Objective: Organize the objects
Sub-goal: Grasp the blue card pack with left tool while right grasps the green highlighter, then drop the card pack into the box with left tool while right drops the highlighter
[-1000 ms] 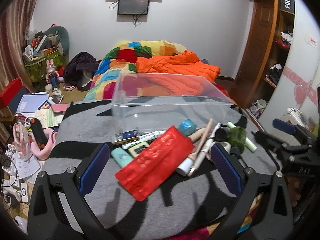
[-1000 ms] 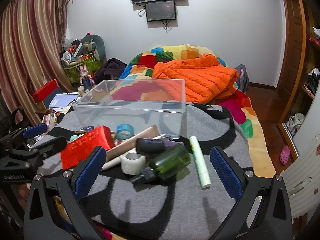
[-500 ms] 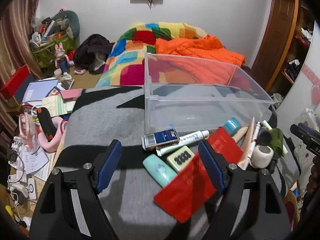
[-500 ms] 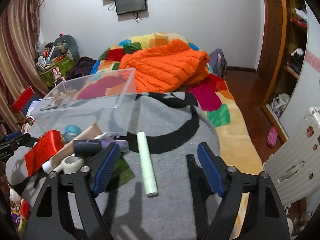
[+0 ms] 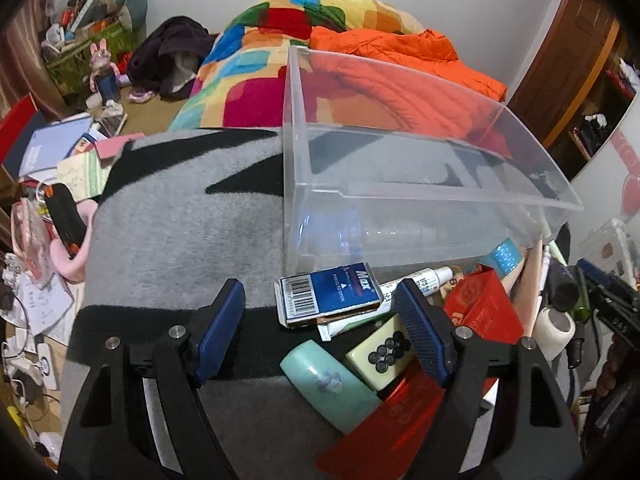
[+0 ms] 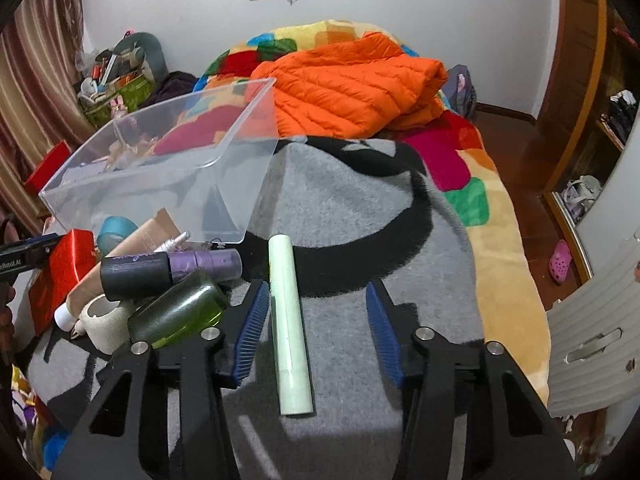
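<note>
Your landmark here is the clear plastic bin (image 5: 420, 216), sitting empty on the grey and black blanket (image 5: 180, 232), with the orange puffer jacket (image 6: 352, 84) lying on the bed beyond its far side. Everything you're sorting is piled along the bin's near wall. The red packet (image 5: 480, 312) sits near the bin's right part in your left view, with the dark green bottle (image 6: 180, 312) and the black-capped purple bottle (image 6: 168, 270) further along toward the bin's right corner. The pale green tube (image 6: 288, 328) lies just off that corner, on its own on the blanket. Right against the bin's near-left corner is the blue Max box (image 5: 332, 292), resting on a white tube (image 5: 416, 284), and a bit nearer you are the mint case (image 5: 328, 384) and the little tile with black dots (image 5: 384, 352). Your left gripper (image 5: 320, 336) has its jaws spread wide around the blue box, the pads not touching it, so nothing's grabbed. Your right gripper (image 6: 316, 332) is closing in with the pale green tube between the fingers; the left pad is just beside it, the other well clear, so no grip yet.
</note>
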Motion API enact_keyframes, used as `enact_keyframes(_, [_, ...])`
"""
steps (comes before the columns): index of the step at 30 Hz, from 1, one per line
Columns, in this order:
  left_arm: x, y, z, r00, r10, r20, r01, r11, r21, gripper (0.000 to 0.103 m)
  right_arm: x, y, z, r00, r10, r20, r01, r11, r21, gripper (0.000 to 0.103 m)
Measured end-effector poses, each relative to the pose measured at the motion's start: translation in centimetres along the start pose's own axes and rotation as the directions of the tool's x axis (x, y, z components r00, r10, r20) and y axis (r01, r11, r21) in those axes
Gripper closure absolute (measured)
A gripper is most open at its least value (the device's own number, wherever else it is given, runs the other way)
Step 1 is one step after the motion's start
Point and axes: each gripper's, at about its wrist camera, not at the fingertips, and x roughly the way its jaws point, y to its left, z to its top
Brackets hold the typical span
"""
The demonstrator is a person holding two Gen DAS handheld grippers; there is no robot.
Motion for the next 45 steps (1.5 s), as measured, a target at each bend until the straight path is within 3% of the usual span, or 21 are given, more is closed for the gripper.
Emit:
enact_keyframes(3, [0.1, 0.5, 0.1, 0.999, -0.038, -0.012, 0.037, 0.999, -0.024, 0.031, 0.8, 0.0, 0.2, 0.999, 0.036, -0.030, -0.037, 0.999, -0.008, 0.071])
enact_keyframes(8, [0.0, 0.8, 0.2, 0.997, -0.082, -0.010, 0.082, 0.996, -0.040, 0.052, 1.3, 0.4, 0.0, 0.999, 0.017, -0.036, -0.018, 0.999, -0.046, 0.087])
enact_keyframes(14, [-1.0, 0.8, -0.6, 0.999, -0.042, 0.010, 0.043, 0.999, -0.034, 0.053, 0.6, 0.3, -0.6, 1.000, 0.005, -0.026, -0.007, 0.999, -0.043, 0.089])
enact_keyframes(20, [-4.0, 0.7, -1.6, 0.996, -0.018, 0.088, 0.020, 1.000, -0.023, 0.053, -1.3, -0.3, -0.6, 1.000, -0.011, 0.007, 0.011, 1.000, -0.013, 0.089])
enact_keyframes(27, [-7.8, -0.4, -0.8, 0.980, -0.023, 0.196, 0.022, 1.000, 0.007, 0.053, -4.4, 0.2, 0.6, 0.996, -0.001, 0.090, 0.002, 1.000, -0.016, 0.089])
enact_keyframes(34, [-9.2, -1.6, 1.4, 0.966, -0.049, 0.254, 0.042, 0.999, 0.030, 0.053, -6.0, 2.3, 3.3, 0.986, 0.051, 0.157, -0.041, 0.997, -0.064, 0.089])
enact_keyframes(45, [-6.7, -2.8, 5.9, 0.976, -0.043, 0.213, 0.030, 0.997, 0.065, 0.053, -4.7, 7.5, 8.7, 0.973, 0.142, 0.184, -0.111, 0.979, -0.170, 0.089])
